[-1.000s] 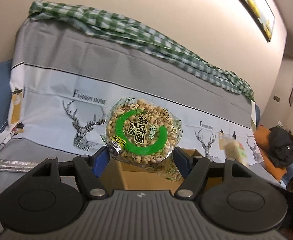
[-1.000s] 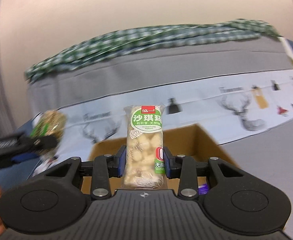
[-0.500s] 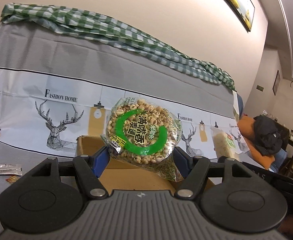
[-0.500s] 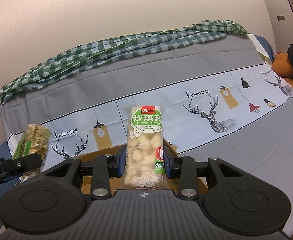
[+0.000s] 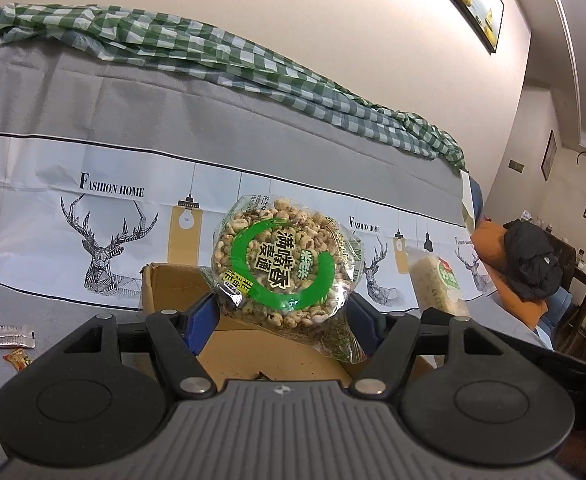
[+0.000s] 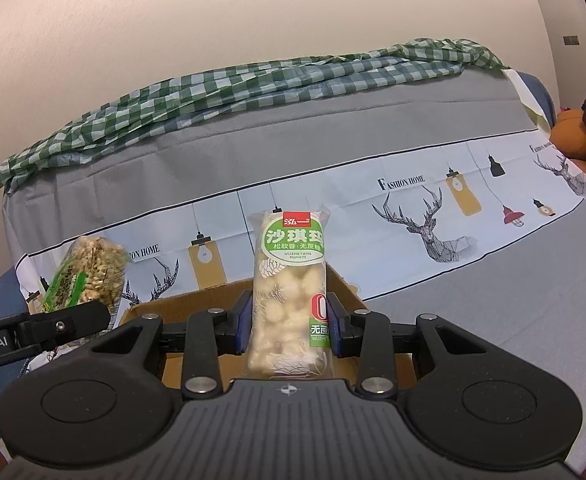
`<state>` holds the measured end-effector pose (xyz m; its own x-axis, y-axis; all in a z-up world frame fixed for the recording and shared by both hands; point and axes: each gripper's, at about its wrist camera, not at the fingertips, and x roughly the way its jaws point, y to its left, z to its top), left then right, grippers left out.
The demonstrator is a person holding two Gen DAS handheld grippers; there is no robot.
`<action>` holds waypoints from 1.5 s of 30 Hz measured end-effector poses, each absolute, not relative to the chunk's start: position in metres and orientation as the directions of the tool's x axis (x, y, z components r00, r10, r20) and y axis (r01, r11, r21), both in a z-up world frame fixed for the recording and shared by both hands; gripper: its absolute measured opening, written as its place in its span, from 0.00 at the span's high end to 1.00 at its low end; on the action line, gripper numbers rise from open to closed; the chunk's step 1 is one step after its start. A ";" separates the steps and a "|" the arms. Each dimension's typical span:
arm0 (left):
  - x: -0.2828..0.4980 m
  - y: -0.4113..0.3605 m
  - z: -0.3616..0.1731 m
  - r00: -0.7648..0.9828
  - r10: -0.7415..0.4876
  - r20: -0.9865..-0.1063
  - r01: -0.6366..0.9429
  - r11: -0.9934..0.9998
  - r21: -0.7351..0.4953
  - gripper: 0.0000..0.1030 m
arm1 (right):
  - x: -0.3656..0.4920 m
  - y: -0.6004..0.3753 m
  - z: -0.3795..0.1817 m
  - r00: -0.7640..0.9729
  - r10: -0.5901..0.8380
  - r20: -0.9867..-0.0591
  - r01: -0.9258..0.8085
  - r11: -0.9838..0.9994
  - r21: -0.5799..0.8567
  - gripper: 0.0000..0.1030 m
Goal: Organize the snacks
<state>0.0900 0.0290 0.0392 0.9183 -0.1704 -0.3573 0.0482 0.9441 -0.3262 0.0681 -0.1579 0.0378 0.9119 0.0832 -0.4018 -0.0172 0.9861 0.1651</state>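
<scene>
My left gripper (image 5: 283, 314) is shut on a round puffed-grain cake pack with a green ring label (image 5: 279, 266), held above an open cardboard box (image 5: 173, 284). My right gripper (image 6: 289, 318) is shut on an upright sachima bar pack with a green label (image 6: 291, 292), held above the same box (image 6: 197, 304). The grain cake pack also shows at the left of the right wrist view (image 6: 87, 276), and the sachima bar at the right of the left wrist view (image 5: 435, 282).
The box sits on a grey sofa seat with a deer-print cover (image 5: 105, 224) behind it. A green checked cloth (image 5: 213, 56) lies on the sofa back. A silver snack packet (image 5: 1, 336) and a small orange wrapper (image 5: 17, 360) lie at left. A black bag (image 5: 533, 256) sits far right.
Both grippers have shifted with their packs still held, and the views now look more squarely at the sofa. The box edge shows more on the left. The grips have not changed.
</scene>
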 end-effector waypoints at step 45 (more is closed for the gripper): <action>0.089 0.274 -0.025 0.768 0.107 -0.632 -0.422 0.827 -0.372 0.83 | 0.084 0.027 0.025 0.605 0.562 -0.564 -0.479 0.823 0.305 0.80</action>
<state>0.0892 0.2738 -0.0253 0.7676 0.1069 -0.6320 -0.4216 0.8268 -0.3722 0.0838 0.0271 0.0250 0.6054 0.5618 -0.5638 -0.4791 0.8229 0.3055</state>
